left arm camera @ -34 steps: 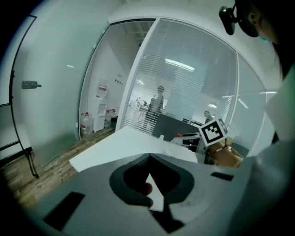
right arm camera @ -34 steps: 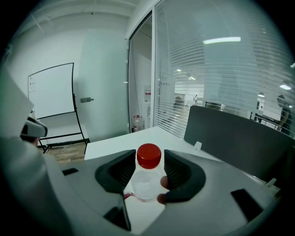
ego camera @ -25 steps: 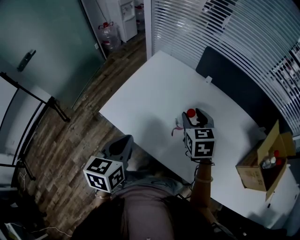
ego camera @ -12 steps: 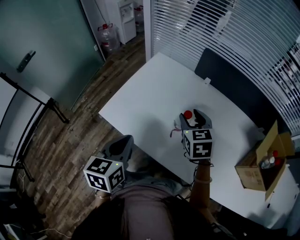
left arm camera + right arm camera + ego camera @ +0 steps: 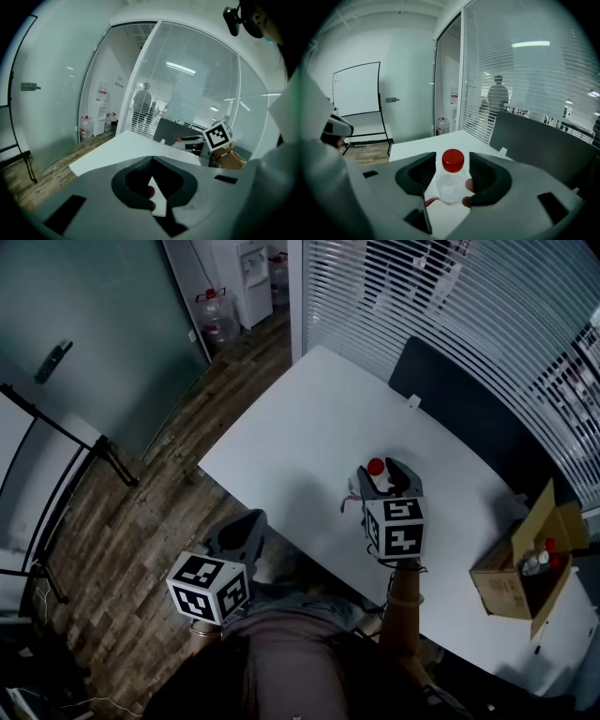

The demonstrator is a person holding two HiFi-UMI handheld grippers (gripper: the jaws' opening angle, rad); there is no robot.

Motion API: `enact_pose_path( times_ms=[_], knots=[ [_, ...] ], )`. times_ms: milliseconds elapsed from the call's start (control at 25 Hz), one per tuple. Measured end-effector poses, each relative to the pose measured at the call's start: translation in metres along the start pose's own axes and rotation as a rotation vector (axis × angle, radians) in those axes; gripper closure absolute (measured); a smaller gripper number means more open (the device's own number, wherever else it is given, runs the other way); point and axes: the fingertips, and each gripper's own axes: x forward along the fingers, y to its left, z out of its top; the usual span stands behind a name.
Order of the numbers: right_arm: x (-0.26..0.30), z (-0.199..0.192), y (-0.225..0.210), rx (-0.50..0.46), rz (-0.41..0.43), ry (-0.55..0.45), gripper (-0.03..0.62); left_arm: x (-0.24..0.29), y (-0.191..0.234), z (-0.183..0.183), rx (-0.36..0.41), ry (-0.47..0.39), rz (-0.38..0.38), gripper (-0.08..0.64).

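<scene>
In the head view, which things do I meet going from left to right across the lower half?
left claw → red-capped bottle held in the right claw → cardboard box

The left gripper is held low and close to the torso, with its marker cube turned upward. Its jaws are pressed together at the tips, and nothing is caught between them. The right gripper is carried ahead of the left gripper and off to its right, on a bare forearm stretched forward from the body. Its own marker cube is set just behind the jaws. These jaws are closed on a bottle, which is gripped upright between the pads.
</scene>
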Motion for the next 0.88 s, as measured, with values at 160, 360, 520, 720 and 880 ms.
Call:
enact_pose_path(
  times_ms=[160, 360, 520, 720, 880],
  knots=[
    [-0.006, 0.002, 0.003, 0.003, -0.002, -0.009, 0.387, -0.002, -0.002, 0.001, 0.003, -0.004, -0.009, 0.554],
    [-0.018, 0.001, 0.003, 0.012, -0.017, -0.016, 0.387, -0.004, -0.008, 0.002, 0.014, -0.010, -0.038, 0.554],
    [-0.030, 0.001, 0.001, 0.027, -0.032, -0.026, 0.387, -0.002, -0.016, 0.004, 0.028, -0.014, -0.066, 0.555],
    [-0.046, 0.000, -0.002, 0.079, -0.044, -0.045, 0.388, 0.001, -0.027, 0.007, 0.035, -0.016, -0.108, 0.554],
    [-0.059, 0.000, -0.001, 0.118, -0.043, -0.058, 0.388, 0.004, -0.037, 0.007, 0.043, -0.015, -0.149, 0.554]
  ],
)
